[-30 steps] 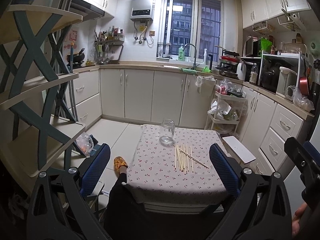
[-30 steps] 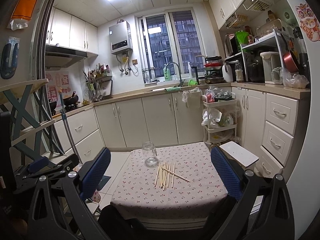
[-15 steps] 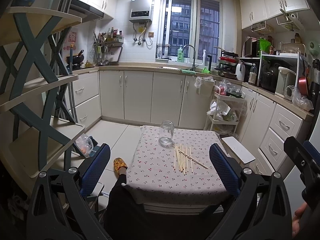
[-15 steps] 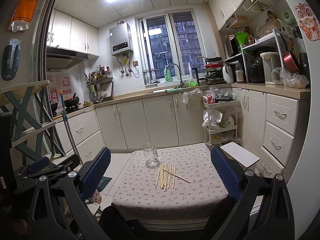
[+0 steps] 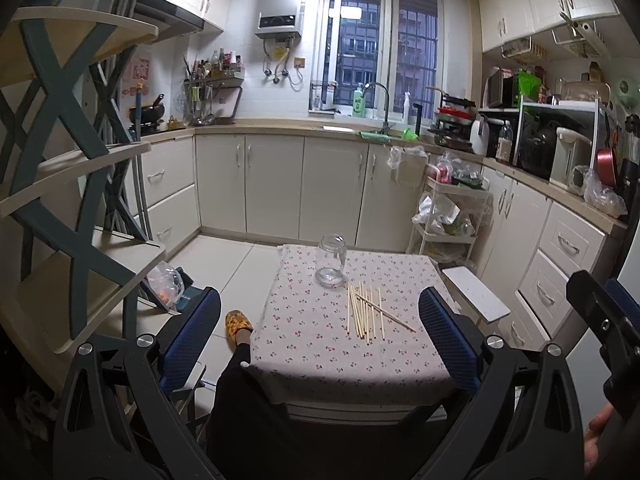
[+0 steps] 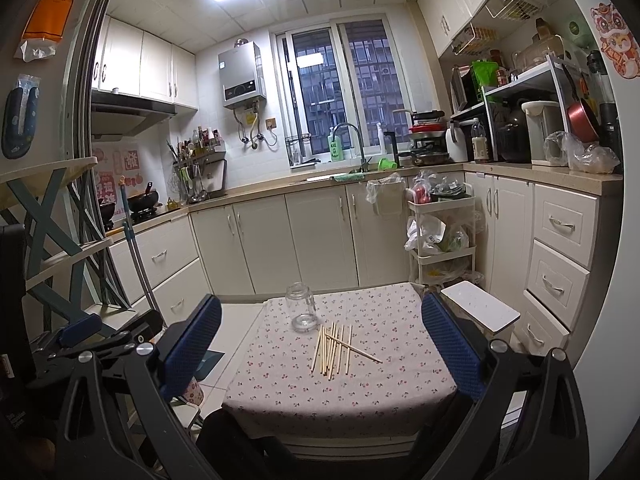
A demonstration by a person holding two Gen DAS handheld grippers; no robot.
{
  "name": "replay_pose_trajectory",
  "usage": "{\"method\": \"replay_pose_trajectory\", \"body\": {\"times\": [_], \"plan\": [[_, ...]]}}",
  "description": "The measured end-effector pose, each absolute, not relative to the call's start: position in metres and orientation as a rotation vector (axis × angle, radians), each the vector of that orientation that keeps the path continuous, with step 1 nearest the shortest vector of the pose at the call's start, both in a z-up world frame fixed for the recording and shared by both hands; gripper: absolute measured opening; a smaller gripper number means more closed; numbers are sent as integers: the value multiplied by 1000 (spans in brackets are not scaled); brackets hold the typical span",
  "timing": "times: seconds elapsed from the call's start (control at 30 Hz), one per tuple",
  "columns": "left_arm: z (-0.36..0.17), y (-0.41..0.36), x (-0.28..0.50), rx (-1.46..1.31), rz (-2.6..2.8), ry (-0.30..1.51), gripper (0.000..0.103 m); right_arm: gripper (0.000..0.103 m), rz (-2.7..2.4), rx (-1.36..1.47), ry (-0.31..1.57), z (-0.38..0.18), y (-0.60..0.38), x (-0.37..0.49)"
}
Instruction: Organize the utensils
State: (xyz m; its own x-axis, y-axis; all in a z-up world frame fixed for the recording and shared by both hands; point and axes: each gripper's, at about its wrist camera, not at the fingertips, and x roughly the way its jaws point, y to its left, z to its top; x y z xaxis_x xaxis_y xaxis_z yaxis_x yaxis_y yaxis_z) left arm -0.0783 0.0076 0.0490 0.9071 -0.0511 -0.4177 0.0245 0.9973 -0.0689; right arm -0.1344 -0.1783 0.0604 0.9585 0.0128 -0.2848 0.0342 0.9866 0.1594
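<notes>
Nothing has moved: both grippers, left (image 5: 320, 334) and right (image 6: 322, 336), stay spread wide, holding nothing. Glass jar (image 5: 331, 259) stands empty near the table's (image 5: 320, 364) far edge, chopsticks (image 5: 366, 312) beside it.

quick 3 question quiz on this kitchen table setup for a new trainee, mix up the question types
1. True or false: the glass jar stands upright on the table with chopsticks already inside it.
2. Multiple choice: the wooden chopsticks lie A) on the floor, B) on the tablecloth just in front of the jar, C) on the counter.
3. Fill in: the jaws of the left gripper and the right gripper are both ____ and hold nothing.

Key
1. False: the jar is upright, with no chopsticks in it.
2. B; one stick lies slanted across the others.
3. open
</notes>
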Motion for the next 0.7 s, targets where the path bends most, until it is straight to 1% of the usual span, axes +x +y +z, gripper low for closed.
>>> {"method": "replay_pose_trajectory", "body": {"times": [0.3, 0.7], "plan": [[26, 7, -47, -52, -38, 511, 95, 96, -21, 177, 365, 39, -179, -103], [-8, 3, 20, -46, -17, 621, 95, 96, -15, 206, 485, 2, -190, -40]]}}
